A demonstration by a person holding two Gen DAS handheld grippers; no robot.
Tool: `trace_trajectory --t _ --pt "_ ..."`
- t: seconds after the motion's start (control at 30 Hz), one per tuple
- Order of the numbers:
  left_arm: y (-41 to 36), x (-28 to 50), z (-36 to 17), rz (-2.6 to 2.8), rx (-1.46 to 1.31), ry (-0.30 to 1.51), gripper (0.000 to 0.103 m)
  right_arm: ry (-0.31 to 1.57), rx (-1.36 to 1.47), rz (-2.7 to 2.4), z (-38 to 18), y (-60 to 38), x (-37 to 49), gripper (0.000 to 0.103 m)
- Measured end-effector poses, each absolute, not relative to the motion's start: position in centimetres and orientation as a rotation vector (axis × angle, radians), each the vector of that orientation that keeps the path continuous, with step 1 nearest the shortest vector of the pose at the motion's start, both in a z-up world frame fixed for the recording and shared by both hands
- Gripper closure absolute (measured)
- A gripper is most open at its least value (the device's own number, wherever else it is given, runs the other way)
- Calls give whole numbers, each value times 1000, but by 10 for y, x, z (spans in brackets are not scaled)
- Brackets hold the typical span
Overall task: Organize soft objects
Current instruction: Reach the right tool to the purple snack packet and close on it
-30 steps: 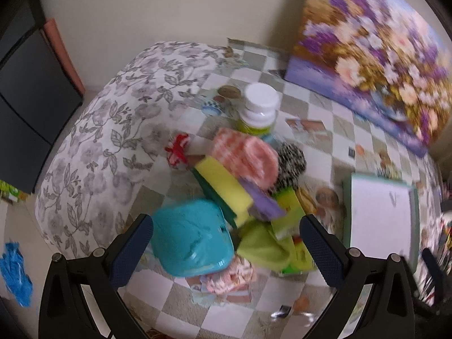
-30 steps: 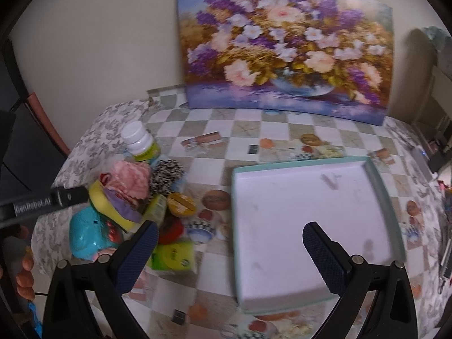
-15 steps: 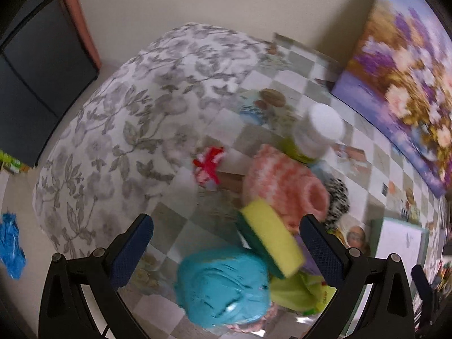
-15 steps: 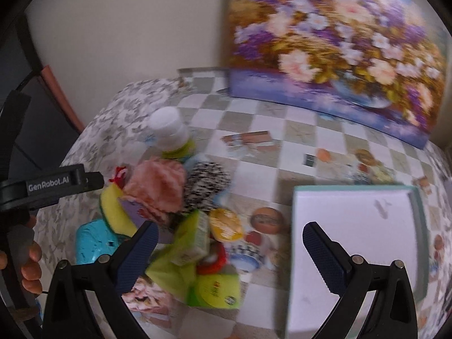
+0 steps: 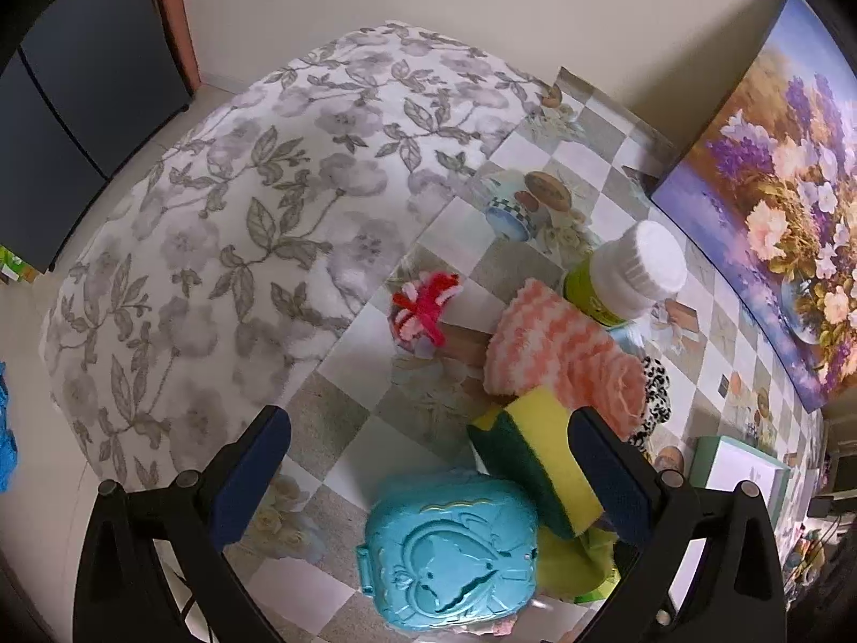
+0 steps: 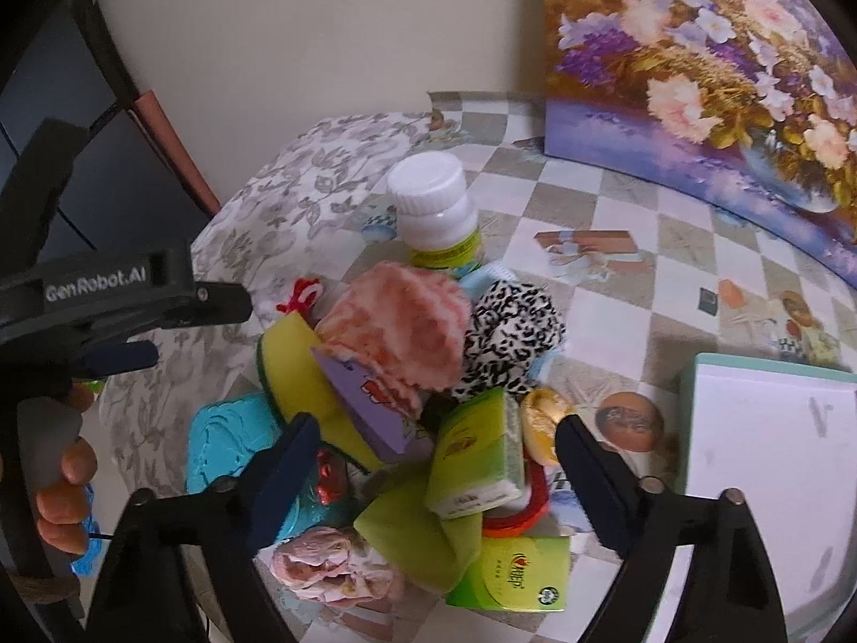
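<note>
Both hand-held grippers hover wide and empty over the heap of soft things on the tabletop (image 6: 616, 268).

The left hand-held gripper (image 5: 428, 474) straddles the yellow-and-green sponge (image 5: 541, 463) and the hard turquoise heart-embossed case (image 5: 455, 546); the right hand-held gripper (image 6: 436, 469) hangs over a green carton (image 6: 476, 455) and a folded lime cloth (image 6: 423, 530), with the teal-rimmed white tray (image 6: 766, 461) just beside the pile. The risk, as I read it: everything is stacked, so pulling the springy sponge could tip the fluffy coral-and-white knit (image 6: 396, 332) and the purple card (image 6: 369, 407) off it, or knock the smooth white-capped bottle (image 6: 436, 214). The leopard-print scrunchie (image 6: 509, 332) is limp and could slip from a shallow pinch. The fuzzy red pipe-cleaner twist (image 5: 426, 308) lies apart.
</note>
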State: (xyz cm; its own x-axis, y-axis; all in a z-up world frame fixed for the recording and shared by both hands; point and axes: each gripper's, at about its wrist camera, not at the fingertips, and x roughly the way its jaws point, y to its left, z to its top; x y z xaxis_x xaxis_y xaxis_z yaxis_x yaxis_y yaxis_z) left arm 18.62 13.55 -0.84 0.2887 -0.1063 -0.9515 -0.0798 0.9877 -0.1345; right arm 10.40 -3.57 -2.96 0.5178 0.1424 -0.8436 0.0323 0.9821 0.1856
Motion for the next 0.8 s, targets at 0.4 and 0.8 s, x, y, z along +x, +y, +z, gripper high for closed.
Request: trace_trajectory --t 0.4,0.8 --pt "132 187 -12 -31 -171 1298 0 1038 140 141 -42 -16 109 60" --pt "123 186 -13 -56 -170 1311 0 1011 180 172 -38 -21 107 77"
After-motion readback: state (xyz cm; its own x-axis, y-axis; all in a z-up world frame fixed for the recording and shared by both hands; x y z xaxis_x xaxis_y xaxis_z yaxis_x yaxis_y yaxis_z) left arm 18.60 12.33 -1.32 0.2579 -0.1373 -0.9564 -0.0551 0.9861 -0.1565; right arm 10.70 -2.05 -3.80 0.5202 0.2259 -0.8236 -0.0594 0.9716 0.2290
